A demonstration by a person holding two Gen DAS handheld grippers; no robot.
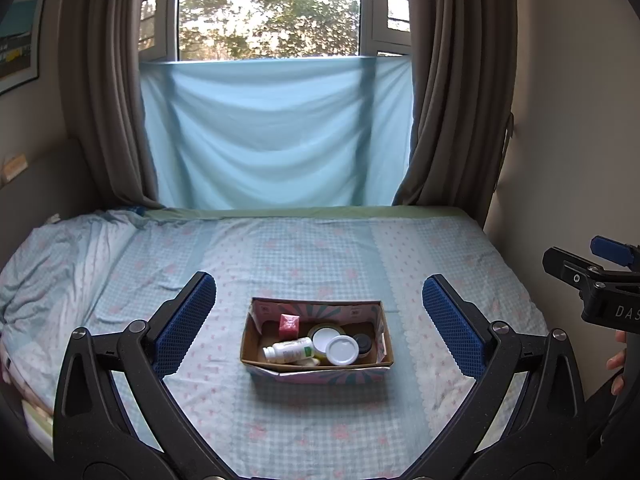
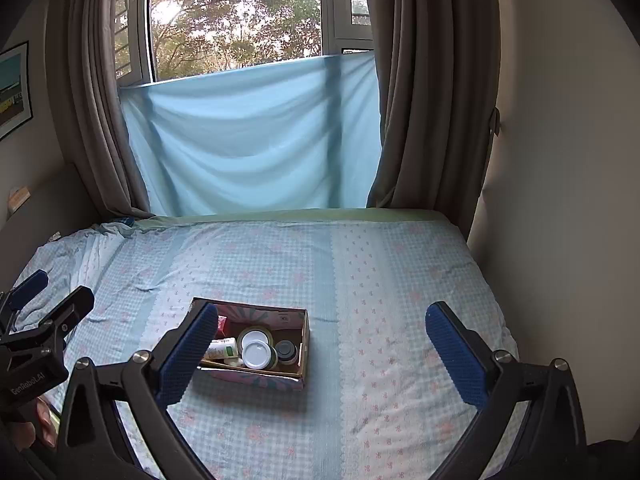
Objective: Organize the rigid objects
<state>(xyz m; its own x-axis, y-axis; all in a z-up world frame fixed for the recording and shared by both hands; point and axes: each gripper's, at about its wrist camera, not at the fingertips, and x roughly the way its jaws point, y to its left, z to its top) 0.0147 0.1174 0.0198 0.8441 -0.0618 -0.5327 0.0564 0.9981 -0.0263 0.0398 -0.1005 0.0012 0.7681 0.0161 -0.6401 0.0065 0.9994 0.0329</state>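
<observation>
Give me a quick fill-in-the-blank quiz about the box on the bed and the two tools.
1. The open cardboard box sits on the checked ____.
2. The white plastic bottle with the green label lies on its ____ inside the box.
3. The small pink cube is in the box's far-____ corner in the left wrist view.
4. The left tool and the right tool are both ____ and hold nothing.

Missing words: bedsheet; side; left; open
</observation>
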